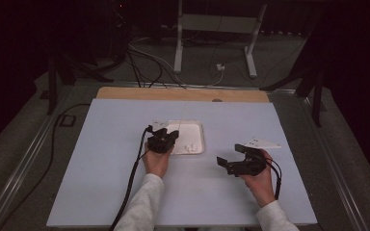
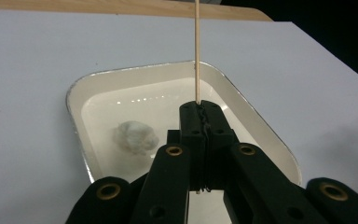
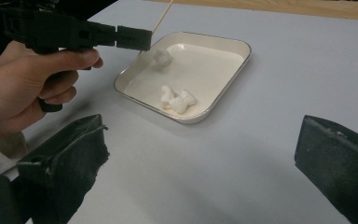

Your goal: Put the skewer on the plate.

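Note:
A white tray [image 1: 200, 126] [image 2: 74, 93] [image 3: 242, 46] sits mid-table on a pale mat. Small white marshmallows lie in it: a cluster [image 3: 177, 100] [image 1: 190, 147] near its front rim and one apart [image 3: 162, 57] [image 2: 135, 136]. My left gripper [image 1: 173, 136] [image 2: 201, 109] [image 3: 144, 38] hangs over the tray's left part, shut on a thin wooden skewer [image 2: 197, 46] [image 3: 163, 14] that stands up between its jaws. The skewer's lower end reaches down near the lone marshmallow; whether they touch I cannot tell. My right gripper [image 1: 229, 154] [image 3: 203, 135] is open and empty, to the right of the tray, aimed at it.
The pale mat [image 1: 125, 183] covers the table, with a wooden strip [image 1: 183, 94] bare along the far edge. Beyond it on the floor stand a metal frame [image 1: 217, 29] and loose cables [image 1: 149, 62]. A black cable [image 1: 130, 187] trails from my left gripper.

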